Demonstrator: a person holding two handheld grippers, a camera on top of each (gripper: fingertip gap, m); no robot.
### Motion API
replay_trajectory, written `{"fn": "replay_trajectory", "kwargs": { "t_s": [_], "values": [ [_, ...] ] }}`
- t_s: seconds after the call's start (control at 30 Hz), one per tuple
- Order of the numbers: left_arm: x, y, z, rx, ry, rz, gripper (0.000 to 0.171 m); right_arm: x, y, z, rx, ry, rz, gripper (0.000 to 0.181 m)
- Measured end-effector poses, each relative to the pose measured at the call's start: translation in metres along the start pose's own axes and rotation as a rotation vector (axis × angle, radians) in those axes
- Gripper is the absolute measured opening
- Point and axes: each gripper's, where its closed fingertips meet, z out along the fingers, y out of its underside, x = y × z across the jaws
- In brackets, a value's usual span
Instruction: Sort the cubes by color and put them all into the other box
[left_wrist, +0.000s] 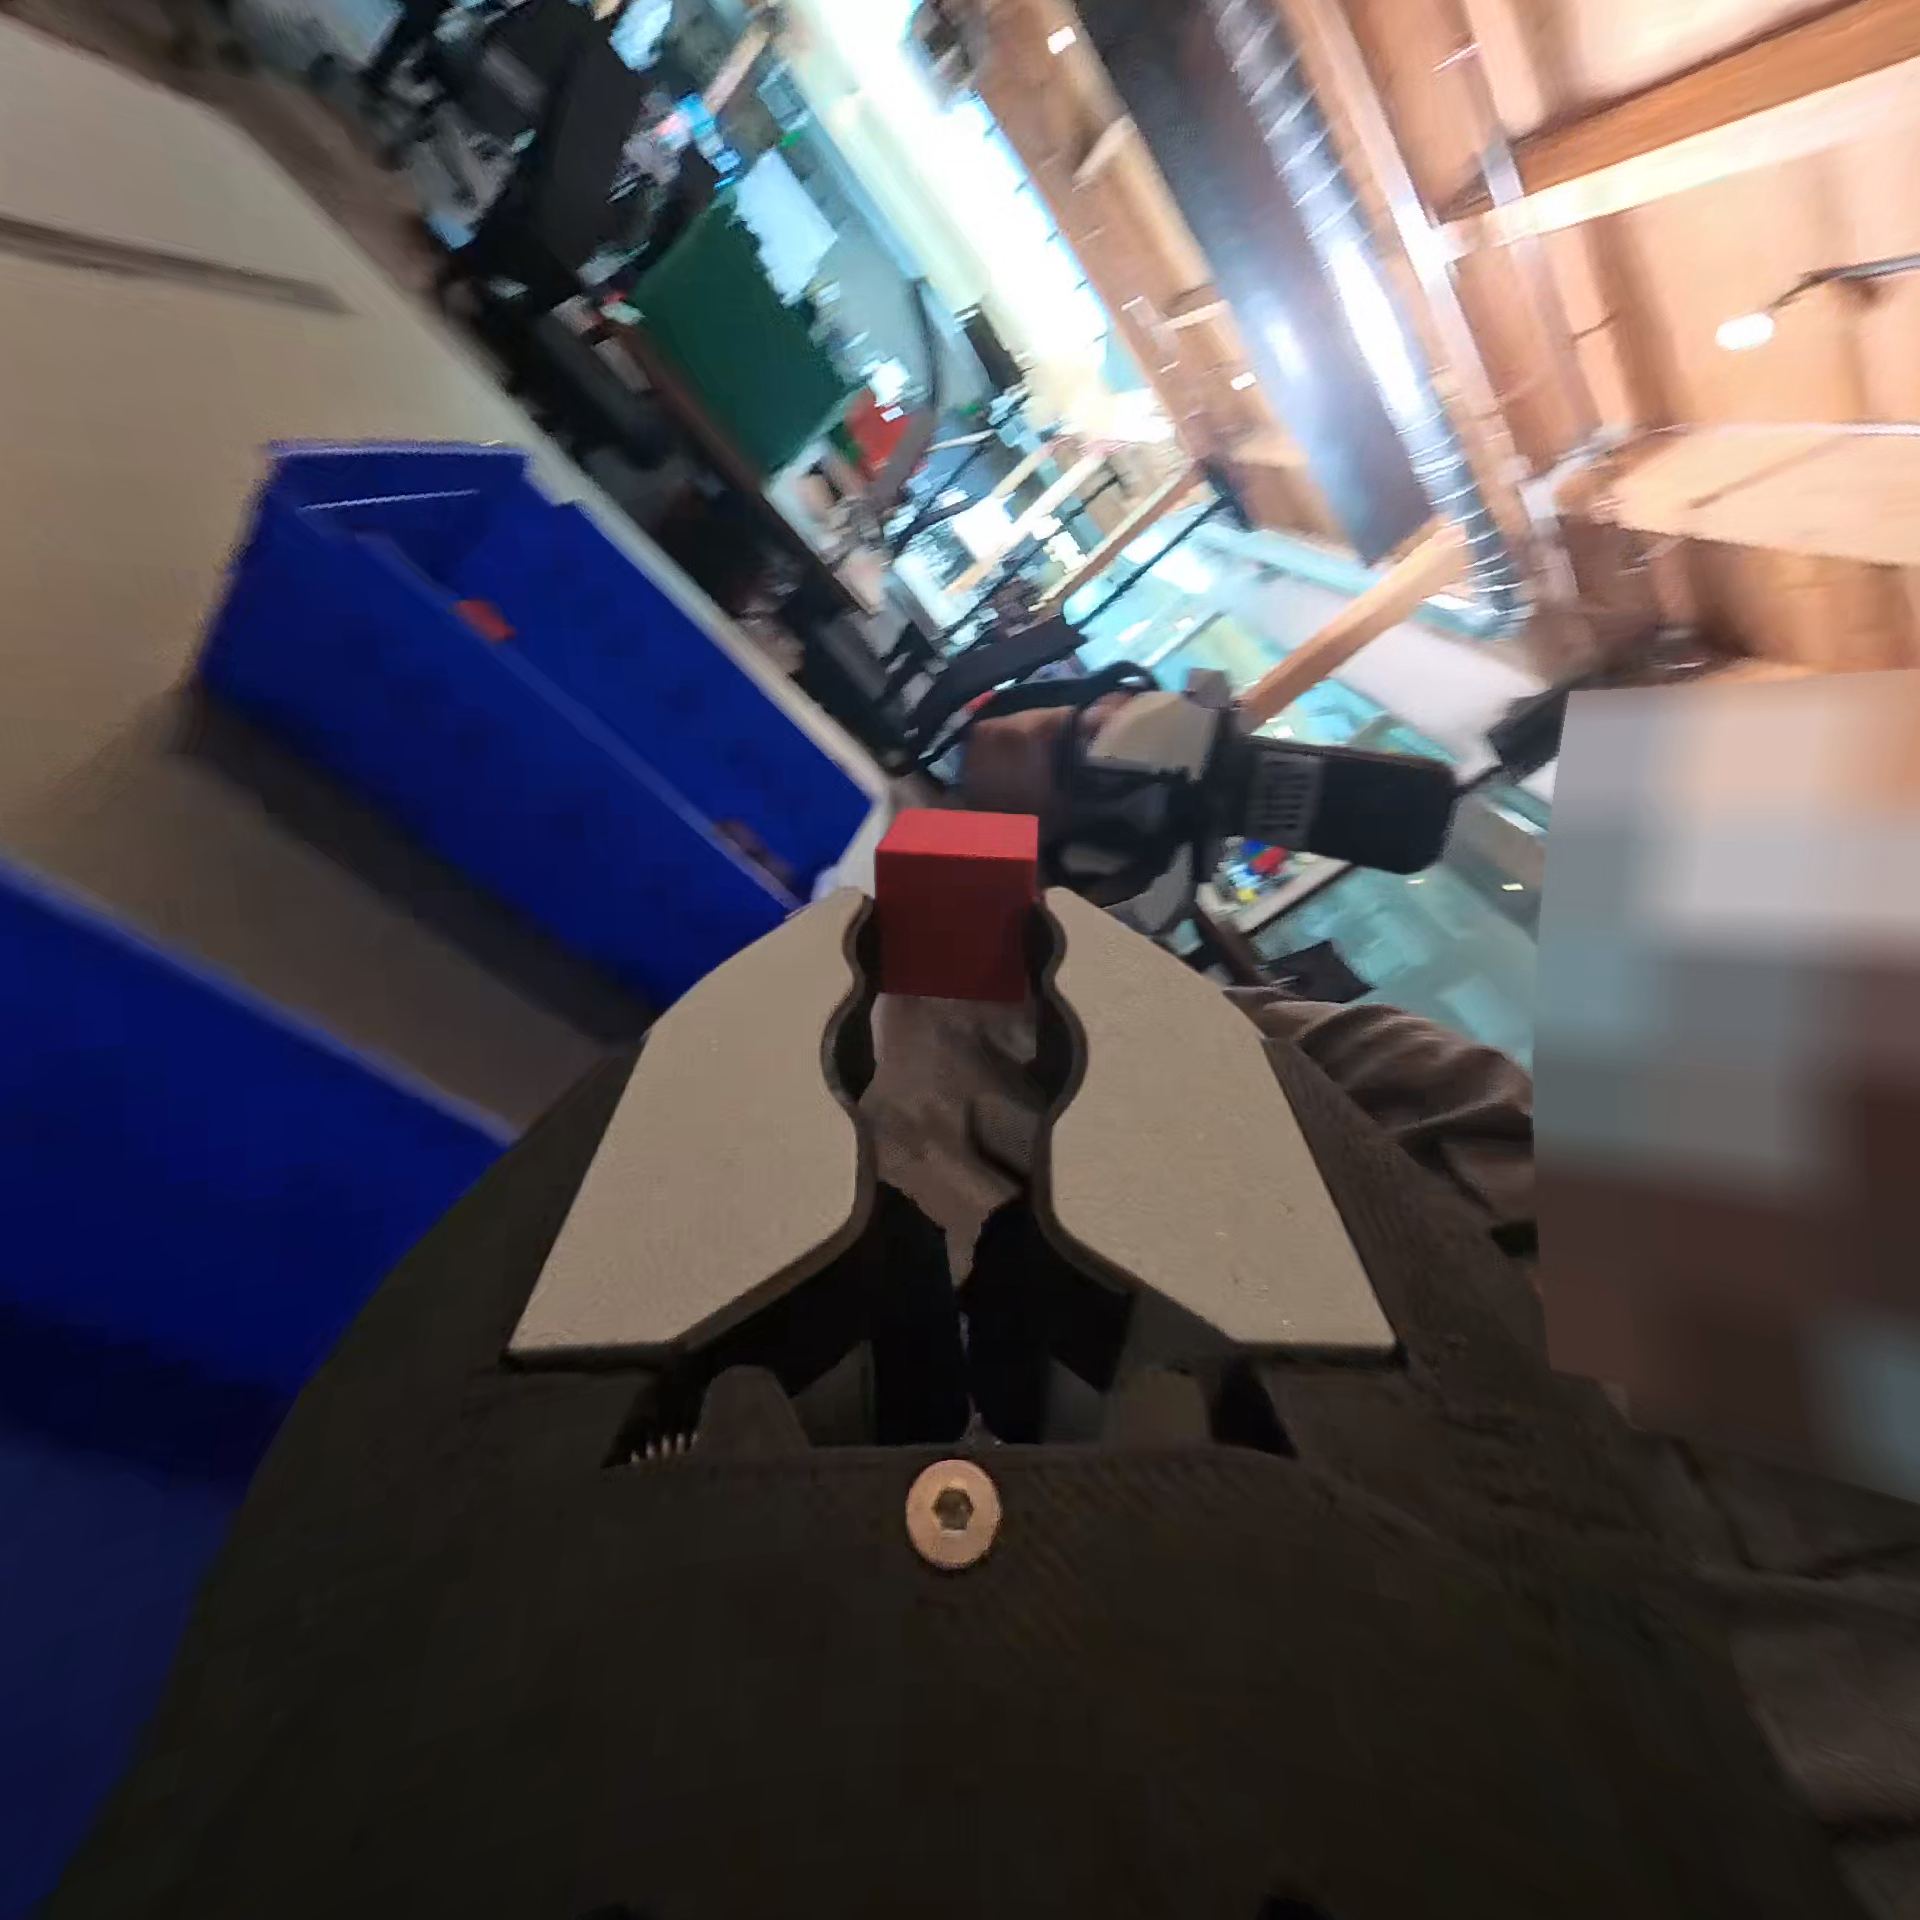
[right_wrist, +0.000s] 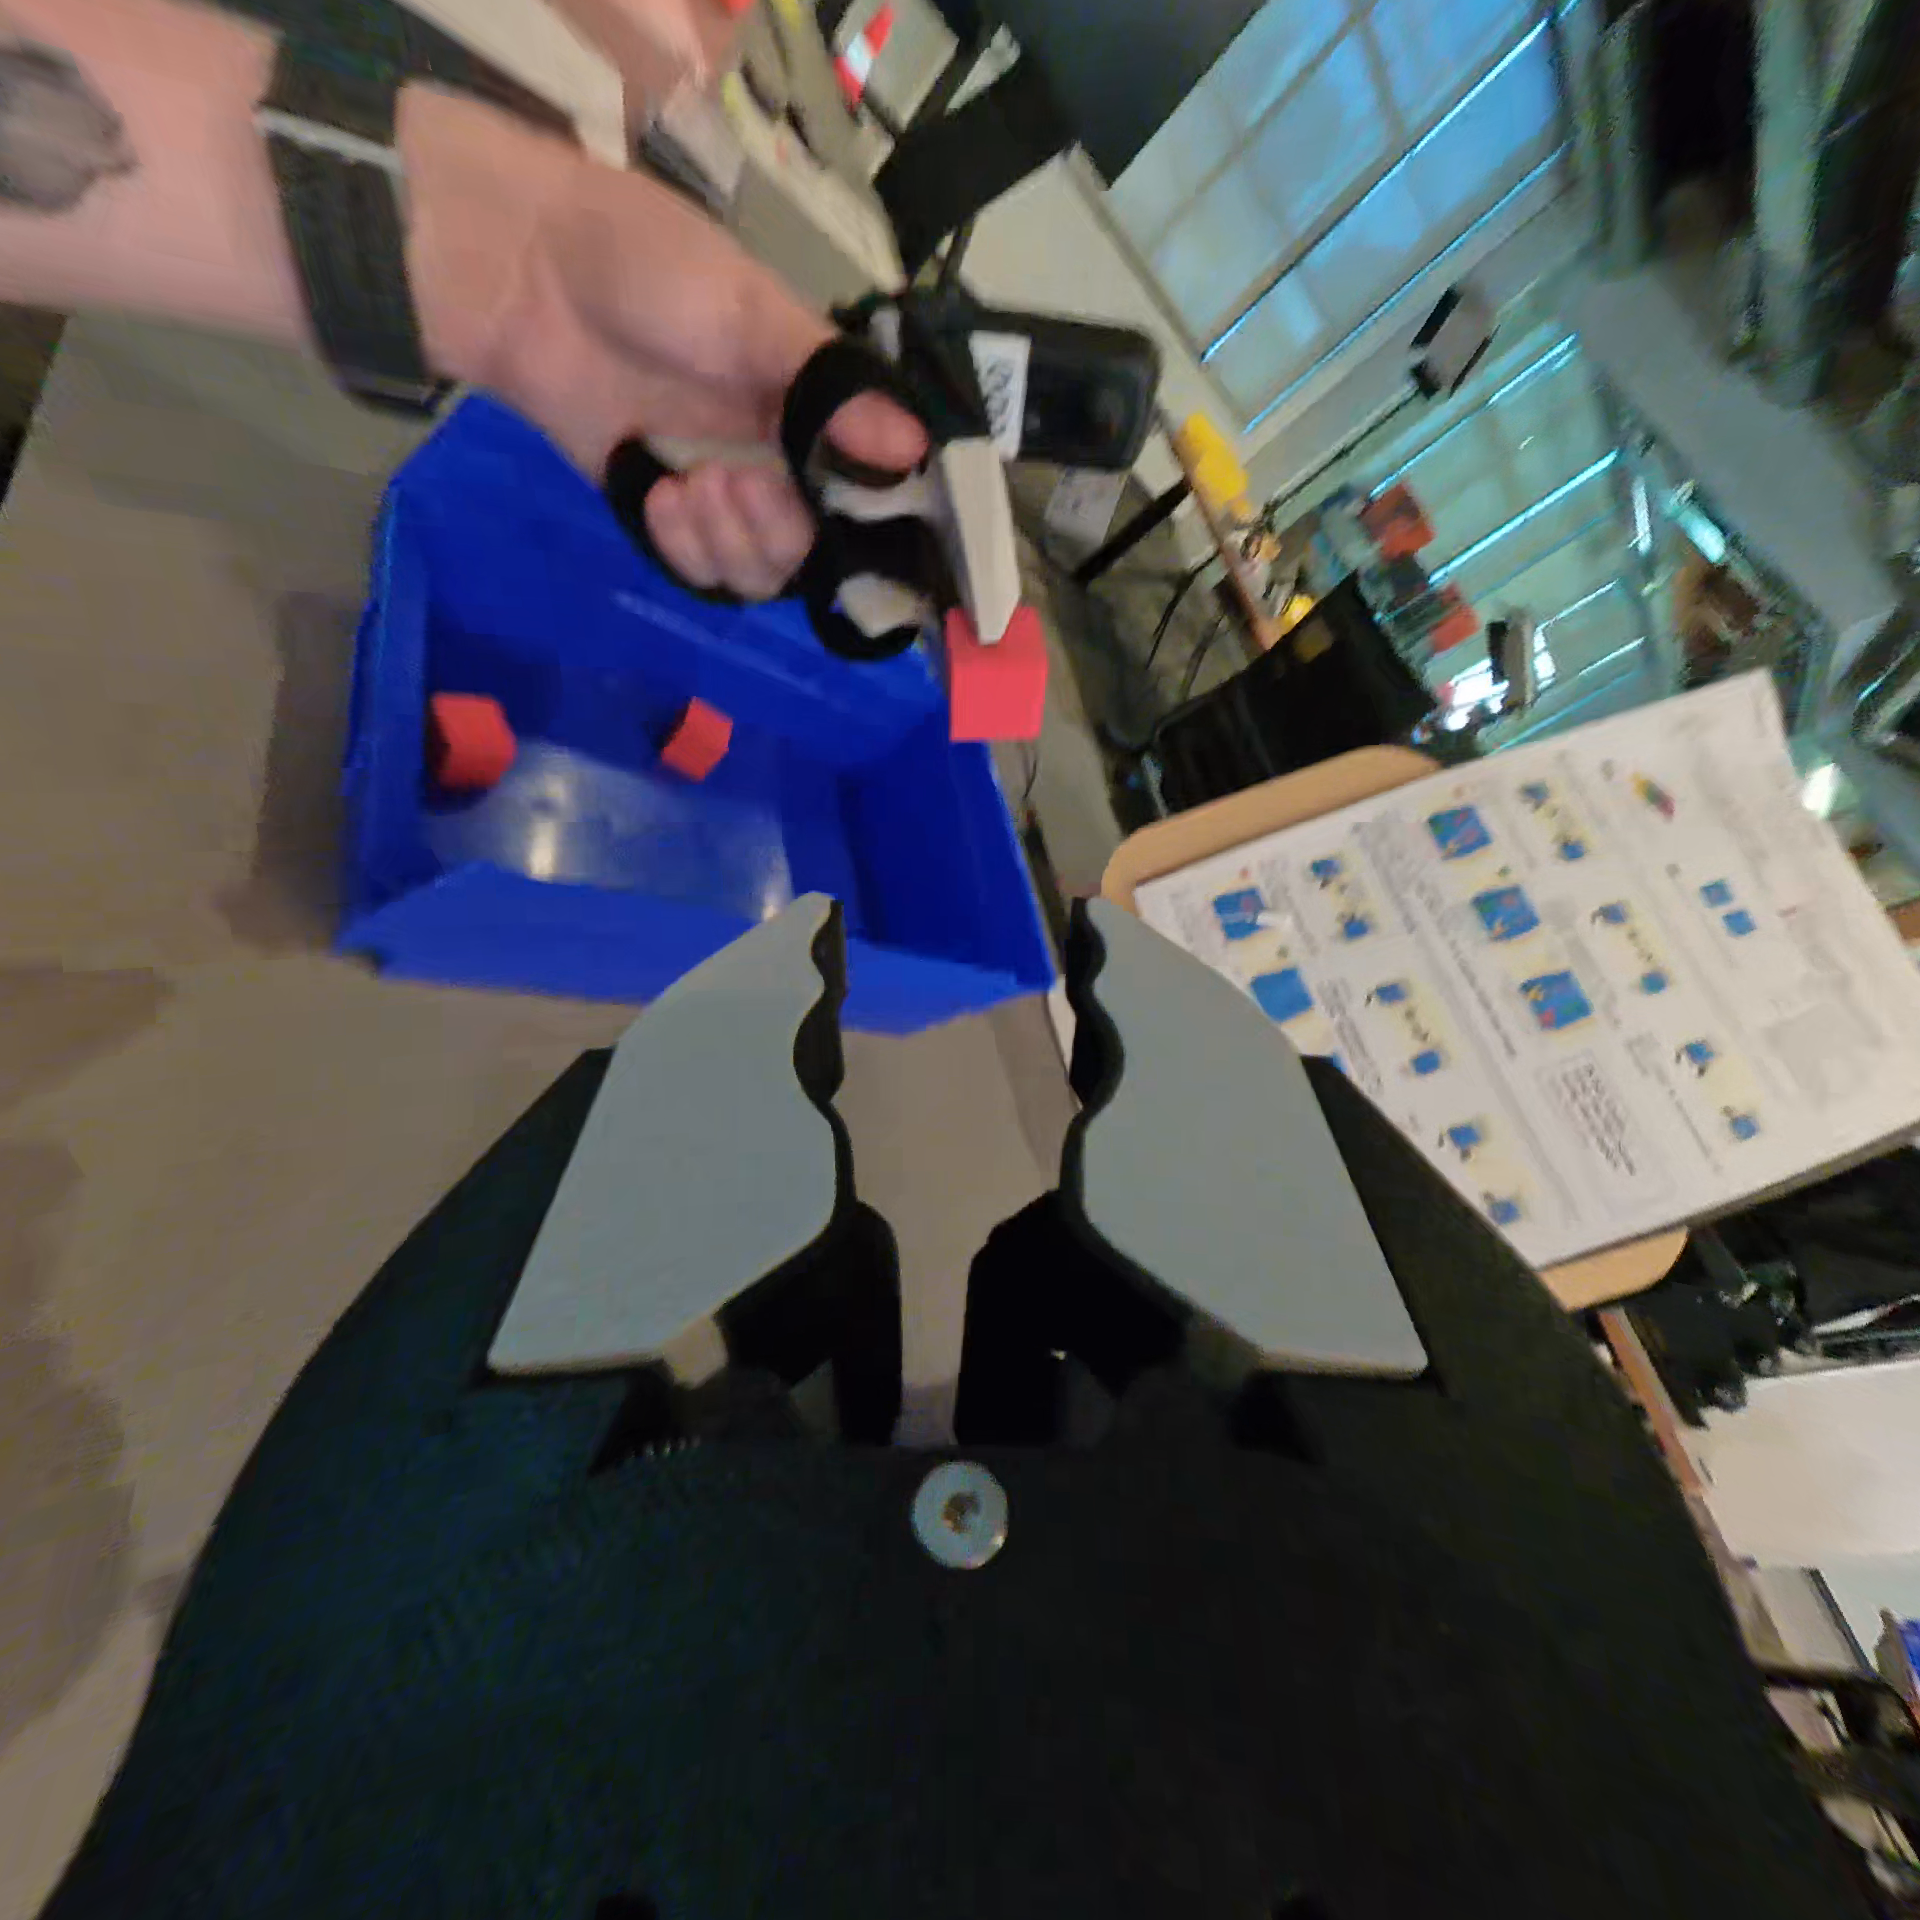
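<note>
Left wrist view: left gripper, fingers closed onto a red cube pinched at their tips, lifted clear of the tabletop.
Blue bin, far: on the tabletop, left of the held cube; small red piece inside, blurred.
Blue bin, near: at lower left edge, partly cut off.
Right wrist view: right gripper, fingers parted by a moderate gap, nothing between them.
Loose cubes: 2 red cubes lying inside the blue bin.
Hand: gripping the left gripper above the bin.
Printed sheet: on a board, right of the bin.
</note>
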Motion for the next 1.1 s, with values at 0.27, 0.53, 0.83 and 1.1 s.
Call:
{"fn": "replay_trajectory", "kwargs": {
  "t_s": [0.27, 0.53, 0.83, 1.1],
  "values": [
    [0.062, 0.020, 0.034, -0.014, 0.271, 0.001, 0.031, 0.002, -0.042, 0.032, 0.055, 0.003, -0.084, 0.041],
    [0.072, 0.027, 0.050, -0.048, 0.317, 0.006, 0.031, -0.001, -0.050, 0.029, 0.056, -0.024, -0.110, 0.028],
    [0.076, 0.011, 0.039, 0.072, 0.306, 0.020, 0.039, 0.018, -0.024, 0.005, -0.052, -0.036, -0.146, 0.027],
    [0.052, 0.026, -0.004, 0.090, -0.220, 0.297, 0.025, 0.065, 0.163, -0.057, -0.674, -0.270, -0.110, 0.028]
  ]
}}
